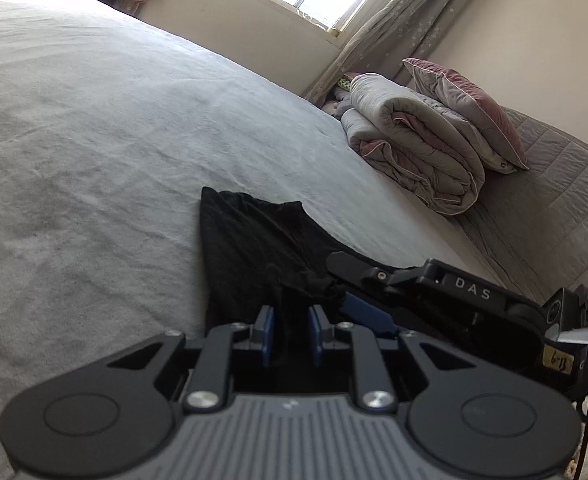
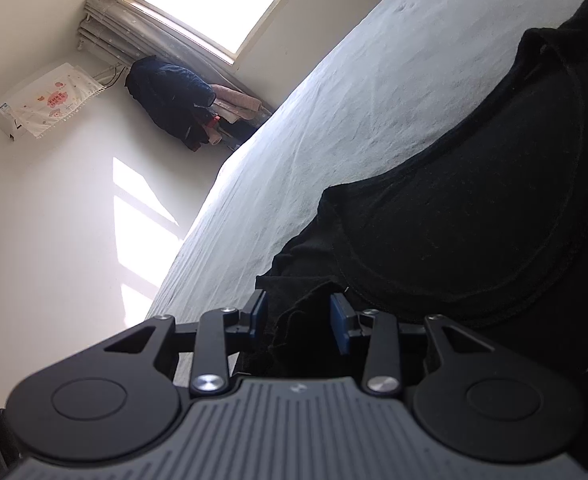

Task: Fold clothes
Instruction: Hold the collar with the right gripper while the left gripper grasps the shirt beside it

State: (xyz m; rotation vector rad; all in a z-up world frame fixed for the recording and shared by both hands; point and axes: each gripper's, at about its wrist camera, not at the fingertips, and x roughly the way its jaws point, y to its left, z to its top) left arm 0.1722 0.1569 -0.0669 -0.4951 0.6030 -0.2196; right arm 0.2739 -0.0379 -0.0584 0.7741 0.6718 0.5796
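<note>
Black garment point(image 1: 254, 248) is spread on the grey bedsheet point(image 1: 94, 140); from the left wrist view it runs from the 12 o'clock side of the jaws out toward mid-bed, far edge squared off. Looks like a tee or similar knit top, exact type can't be told.

L gripper point(image 1: 290, 332): blue pads point(image 1: 268, 330) are set narrowly apart w/ dark cloth bunched in the gap. Whether the pads actually press the cloth can't be told from this view; gap is visible either side of the fabric.

R gripper point(image 2: 300, 322): seen in its own cam, jaws part-way apart, a wad of black fabric gathered between the blue pads point(image 2: 340, 322) and filling the gap. Judged to be clamped on the garment's edge. In the left view the same tool is seen at 3 o'clock, body lying low over the cloth.

Both tools are kept close together at the near hem, low to the bed. Judged reason: two adjacent pts on one edge are pinched so the edge can be lifted and carried over evenly. A curved seam point(image 2: 474, 280) is seen at 2 o'clock in the right view.

Rolled duvet point(image 1: 410, 140) and pillow point(image 1: 466, 108) are stacked at 2 o'clock, well apart from the garment; fold zone is not blocked by them.

Fold judged early: garment mostly flat.
</note>
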